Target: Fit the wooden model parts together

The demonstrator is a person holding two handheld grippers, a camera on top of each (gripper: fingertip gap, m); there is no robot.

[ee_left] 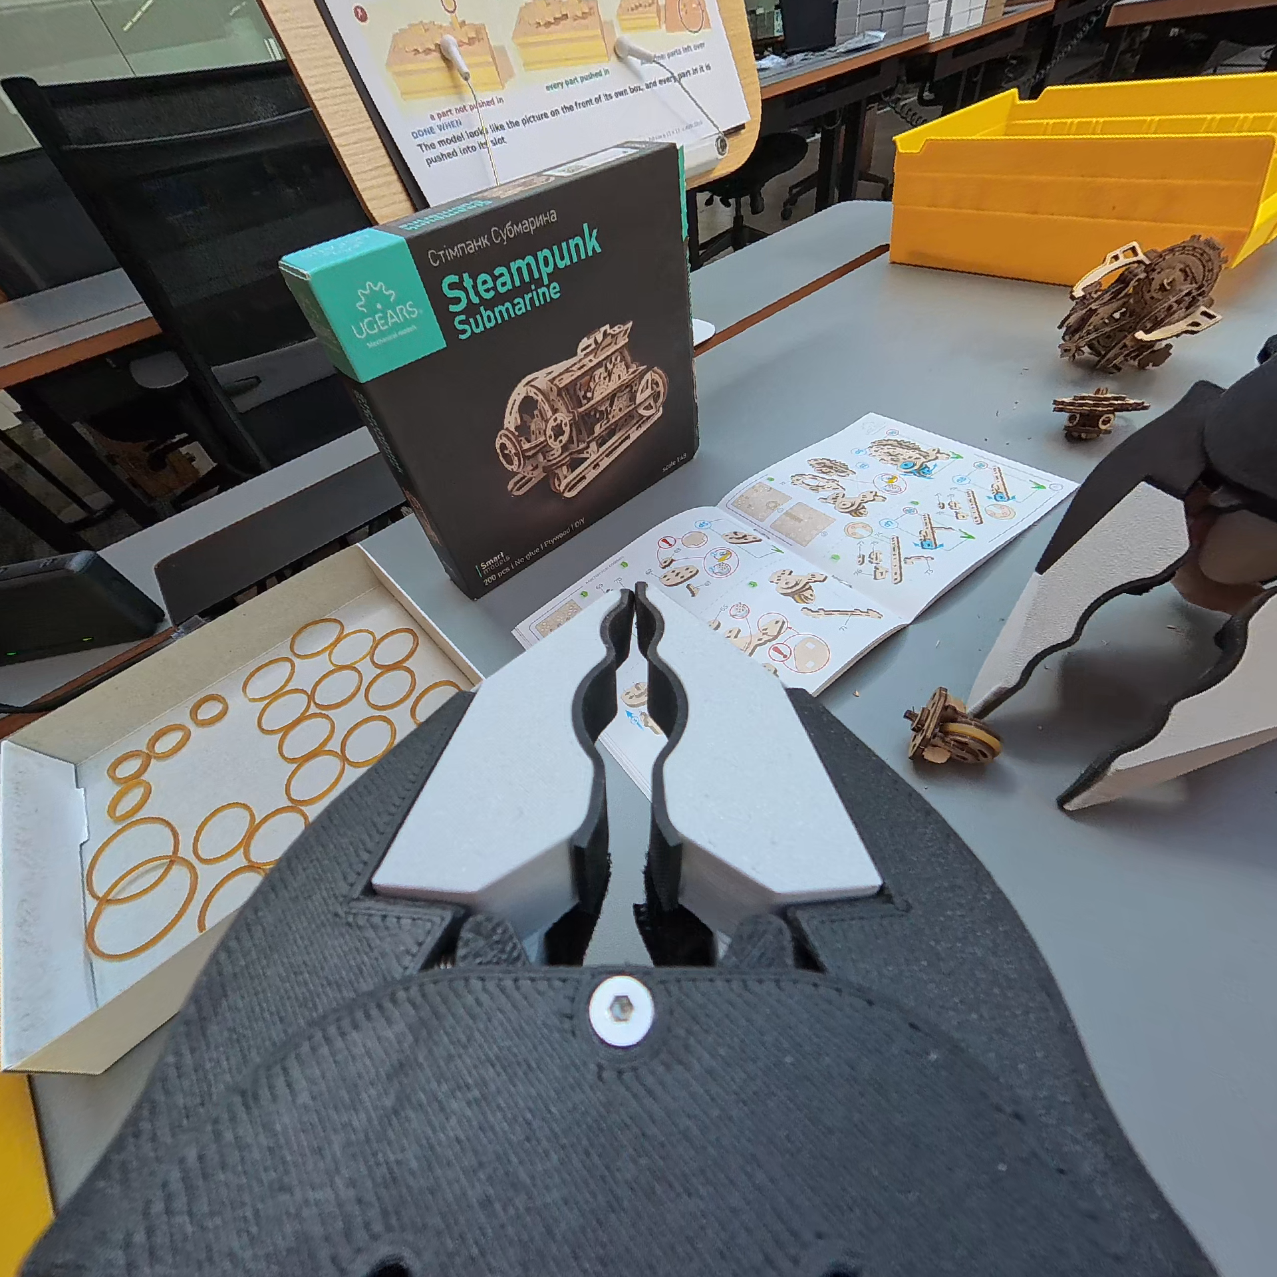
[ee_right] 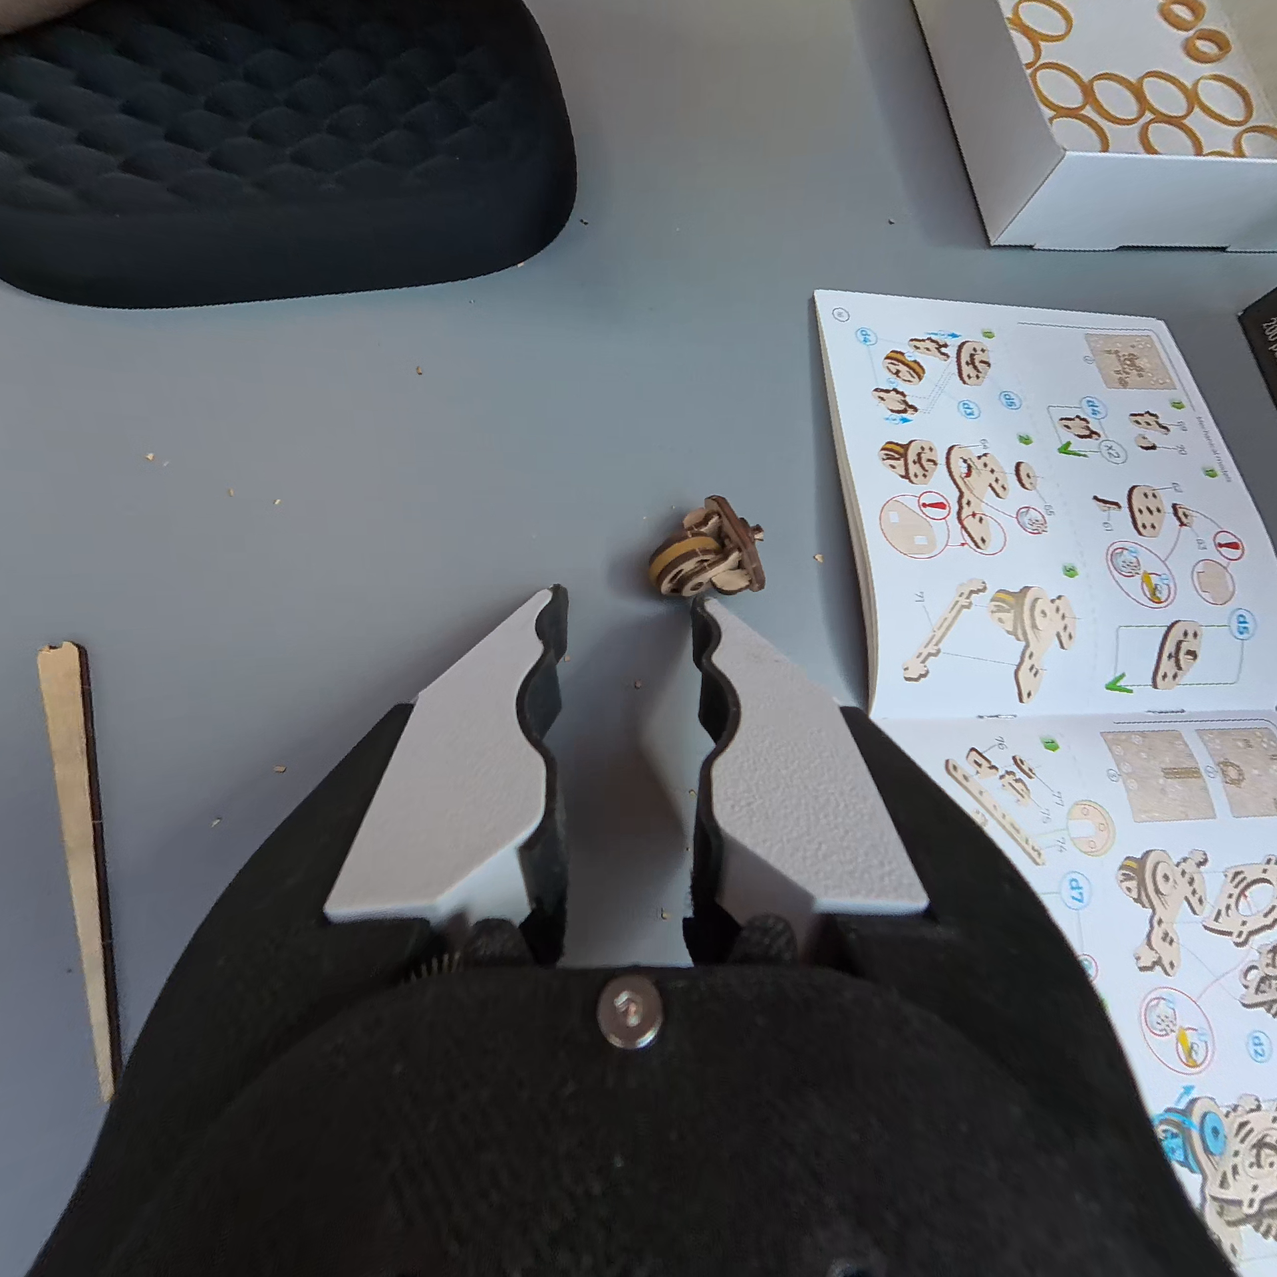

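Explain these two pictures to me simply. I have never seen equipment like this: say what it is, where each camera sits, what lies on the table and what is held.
A person holds two hand-held grippers, each with a camera looking along its fingers. One picture looks from the left gripper, shut and empty. The other looks from the right gripper, open, its tip beside a small wooden subassembly. On the grey table lie an open instruction booklet, the kit box, a white tray of rubber bands, a yellow bin, a larger wooden assembly and a wooden strip. Nothing is held.
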